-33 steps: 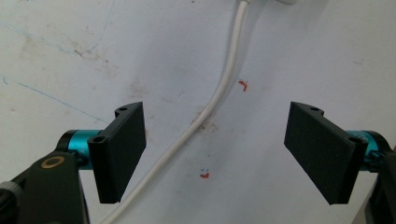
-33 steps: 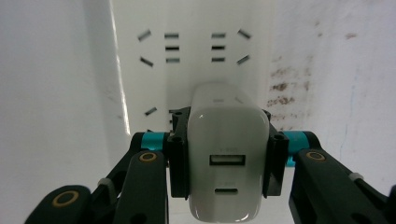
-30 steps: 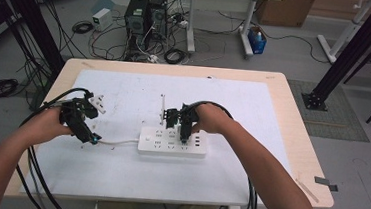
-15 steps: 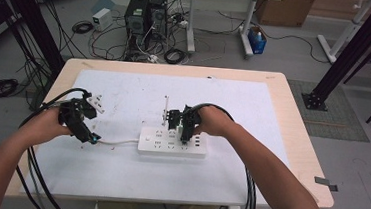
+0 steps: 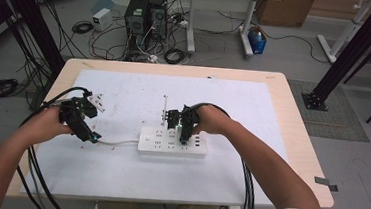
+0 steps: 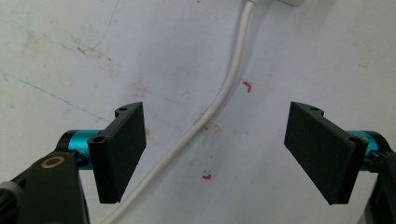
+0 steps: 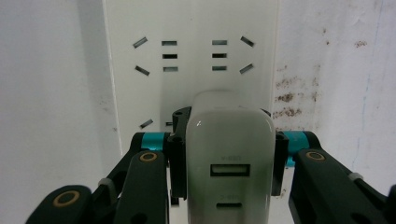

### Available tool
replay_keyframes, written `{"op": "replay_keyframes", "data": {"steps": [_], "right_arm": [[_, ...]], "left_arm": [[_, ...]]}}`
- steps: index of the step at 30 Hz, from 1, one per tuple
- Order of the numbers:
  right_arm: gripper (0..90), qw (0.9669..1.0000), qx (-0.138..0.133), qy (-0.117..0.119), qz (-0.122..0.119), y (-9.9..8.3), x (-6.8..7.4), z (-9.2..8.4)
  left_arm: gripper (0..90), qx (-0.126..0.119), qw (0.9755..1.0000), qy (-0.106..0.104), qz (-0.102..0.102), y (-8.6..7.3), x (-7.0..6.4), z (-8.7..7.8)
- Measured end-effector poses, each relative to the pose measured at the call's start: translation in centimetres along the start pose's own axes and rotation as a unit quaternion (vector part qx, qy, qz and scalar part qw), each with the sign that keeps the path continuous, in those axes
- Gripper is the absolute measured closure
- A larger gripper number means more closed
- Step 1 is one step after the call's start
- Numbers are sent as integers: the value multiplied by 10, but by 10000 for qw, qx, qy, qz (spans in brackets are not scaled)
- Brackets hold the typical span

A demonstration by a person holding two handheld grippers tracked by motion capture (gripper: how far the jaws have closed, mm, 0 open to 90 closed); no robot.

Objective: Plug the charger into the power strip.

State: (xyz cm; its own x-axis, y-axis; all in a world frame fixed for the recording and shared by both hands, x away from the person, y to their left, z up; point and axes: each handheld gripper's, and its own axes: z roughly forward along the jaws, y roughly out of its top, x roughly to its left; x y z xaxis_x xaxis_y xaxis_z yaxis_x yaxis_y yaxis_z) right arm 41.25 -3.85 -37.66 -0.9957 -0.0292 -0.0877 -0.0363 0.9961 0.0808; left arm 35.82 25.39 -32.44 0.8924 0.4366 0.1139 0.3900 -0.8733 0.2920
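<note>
White matting covers our bench (image 5: 117, 179), where our right claw (image 7: 229, 154) clamps a USB charger (image 7: 229, 154), seemingly seated in the power strip (image 5: 170, 146), while our left claw (image 6: 215, 154) gapes over its cord (image 6: 224, 88).

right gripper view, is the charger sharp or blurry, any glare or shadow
Right gripper view: the white charger is soft and out of focus, with a small glint at its upper left; the power strip sockets behind are sharper. A grey shadow falls left of the strip.

No lettering, label or number is sharp enough to read.
</note>
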Motion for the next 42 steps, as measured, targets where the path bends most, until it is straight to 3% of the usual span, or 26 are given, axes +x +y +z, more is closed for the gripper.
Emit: {"op": "replay_keyframes", "data": {"steps": [3, 4, 5, 7, 12, 20, 21, 22, 23, 25, 26, 27, 28, 30, 31, 32, 33, 34, 35, 36, 39, 42], "right_arm": [[627, 10000, -36, 32, 9, -1, -1, 0], [627, 9999, -68, 108, 56, -2, -4, 0], [627, 9989, -218, 367, 211, -6, -12, 1], [627, 9987, -244, 395, 225, -6, -13, 1], [628, 9997, -193, 96, 84, -4, -3, 2], [618, 9998, -156, 75, 119, -4, -2, 1], [589, 9998, -163, 63, 114, -4, -2, 1], [506, 9997, -192, 39, 134, -4, -2, 0], [386, 9990, -311, -3, 313, -3, -3, -4], [365, 9984, -405, -22, 384, -4, -4, -8], [260, 9965, -554, -113, 620, -6, -6, -18], [260, 9965, -554, -113, 620, -6, -6, -18], [221, 9941, -632, -165, 865, -12, -7, -27], [206, 9903, -778, -227, 1131, -22, -8, -36], [206, 9903, -778, -227, 1131, -22, -8, -36], [176, 9876, -885, -246, 1272, -30, -9, -42], [124, 9796, -1043, -314, 1687, -49, -11, -52], [124, 9796, -1043, -314, 1687, -49, -11, -52], [124, 9740, -1120, -340, 1940, -60, -12, -57], [124, 9658, -1135, -445, 2287, -74, -11, -61], [123, 9511, -1078, -416, 2863, -112, -5, -73], [123, 9432, -1105, -303, 3119, -133, 3, -81]], "left_arm": [[208, 2, 10000, -7, -7, -1, 1, 0], [208, 2, 10000, -13, -13, -2, 1, 1], [208, 12, 10000, -22, -20, -2, 1, 1], [208, 6, 10000, -33, -19, -1, 1, 2], [208, -31, 10000, -48, -2, 0, -1, 2], [208, -6, 10000, -45, 3, 1, 0, 3], [208, -6, 10000, -51, 7, 1, 0, 3], [208, 2, 10000, -49, 23, 1, 0, 3], [208, 12, 10000, -43, 36, 1, 0, 3], [208, -25, 10000, -38, 5, 1, -1, 3], [208, -56, 10000, -21, 6, 1, -1, 2], [208, -56, 10000, -21, 6, 1, -1, 2], [208, -107, 9999, -10, -11, 1, -1, 1], [208, -161, 9999, -10, -10, 2, -1, 0], [208, -161, 9999, -10, -10, 2, -1, 0], [208, -186, 9998, -23, -16, 2, -1, -1], [208, -193, 9998, -25, -14, 2, -1, -2], [208, -210, 9998, -35, -16, 2, 0, -2], [208, -210, 9998, -39, -27, 2, 0, -2], [208, -217, 9997, -37, -43, 2, 1, -3], [208, -244, 9997, -32, -67, 3, 1, -4], [208, -247, 9997, -17, -51, 5, 1, -5]]}}
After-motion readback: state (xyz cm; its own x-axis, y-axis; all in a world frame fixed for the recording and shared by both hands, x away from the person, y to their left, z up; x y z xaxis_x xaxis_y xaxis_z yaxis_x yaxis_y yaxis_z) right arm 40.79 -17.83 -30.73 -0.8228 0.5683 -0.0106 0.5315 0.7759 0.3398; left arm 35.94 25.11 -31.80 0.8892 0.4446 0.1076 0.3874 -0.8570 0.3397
